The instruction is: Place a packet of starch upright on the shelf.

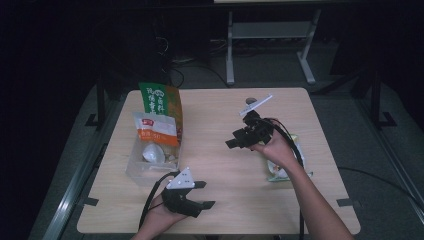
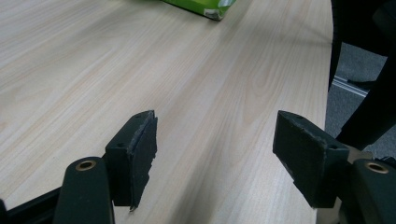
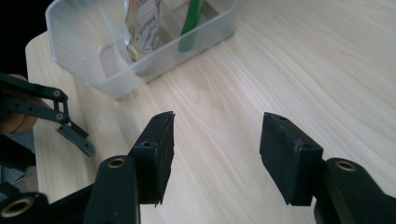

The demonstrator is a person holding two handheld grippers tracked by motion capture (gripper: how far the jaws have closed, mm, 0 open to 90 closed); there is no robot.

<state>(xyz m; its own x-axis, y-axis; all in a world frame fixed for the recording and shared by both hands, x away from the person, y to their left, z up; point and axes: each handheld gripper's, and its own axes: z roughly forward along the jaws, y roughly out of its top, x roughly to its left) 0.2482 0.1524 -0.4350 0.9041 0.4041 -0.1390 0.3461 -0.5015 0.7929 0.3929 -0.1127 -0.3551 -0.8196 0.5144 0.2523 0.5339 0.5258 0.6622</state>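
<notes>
While both grippers' fingers gape empty, the right hand (image 1: 276,148) hides half the green packet (image 1: 281,172).

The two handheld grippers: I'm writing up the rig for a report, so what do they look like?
Both the left gripper and the right gripper are black, with linkage arms, brass-coloured pivot rivets and two flat, rough-edged black pads. Each carries a pale grey three-cornered plate on top and trails a black cable. The person's forearms are bare, no sleeves visible.
</notes>
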